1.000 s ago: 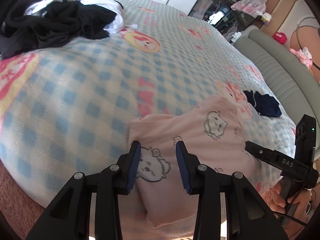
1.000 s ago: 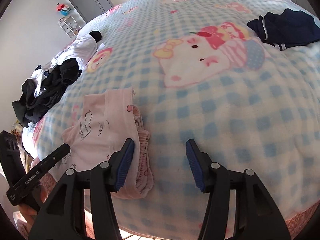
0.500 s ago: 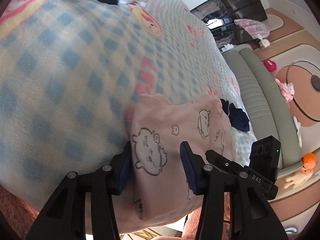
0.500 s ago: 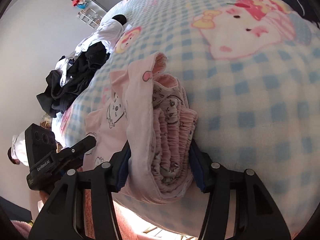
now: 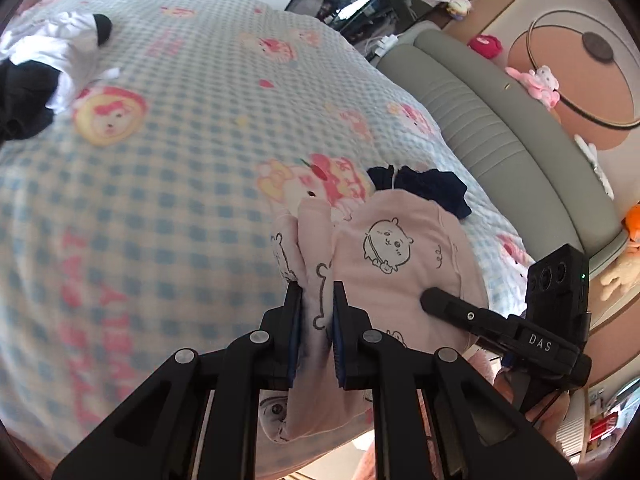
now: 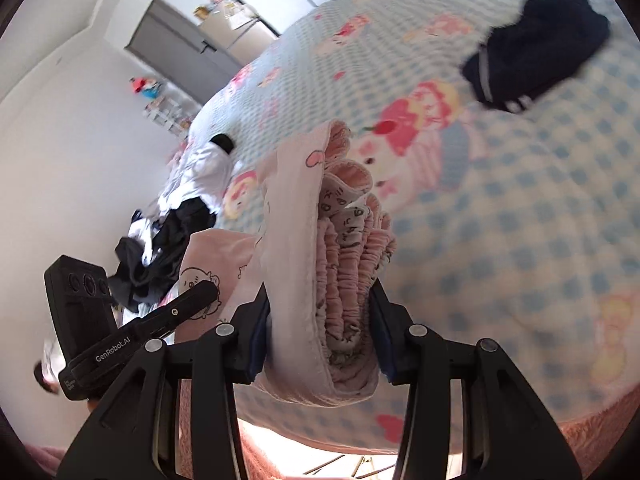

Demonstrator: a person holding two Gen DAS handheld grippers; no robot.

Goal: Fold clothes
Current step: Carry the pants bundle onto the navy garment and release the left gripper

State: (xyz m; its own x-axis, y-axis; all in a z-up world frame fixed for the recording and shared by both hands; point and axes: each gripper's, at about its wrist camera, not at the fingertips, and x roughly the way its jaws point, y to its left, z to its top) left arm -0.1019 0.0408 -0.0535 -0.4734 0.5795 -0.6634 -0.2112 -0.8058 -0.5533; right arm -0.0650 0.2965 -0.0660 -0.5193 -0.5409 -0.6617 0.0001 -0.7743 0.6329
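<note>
A folded pink garment [image 5: 404, 252] with cartoon animal prints is held up over the near edge of the blue checked bed cover [image 5: 168, 168]. My left gripper [image 5: 316, 312] is shut on one end of the pink garment. My right gripper [image 6: 320, 320] is shut on the thick stacked waistband end of the pink garment [image 6: 340, 248]. The right gripper also shows in the left wrist view [image 5: 508, 332], and the left gripper shows in the right wrist view [image 6: 132, 332].
A folded navy garment [image 5: 424, 188] lies on the bed beyond the pink one, also in the right wrist view [image 6: 532, 64]. A pile of black and white clothes [image 5: 44, 64] lies at the far left. A grey padded headboard [image 5: 500, 128] runs along the right.
Both grippers closed on the pink garment's ends and lifted it off the bed, carrying it toward the navy garment.
</note>
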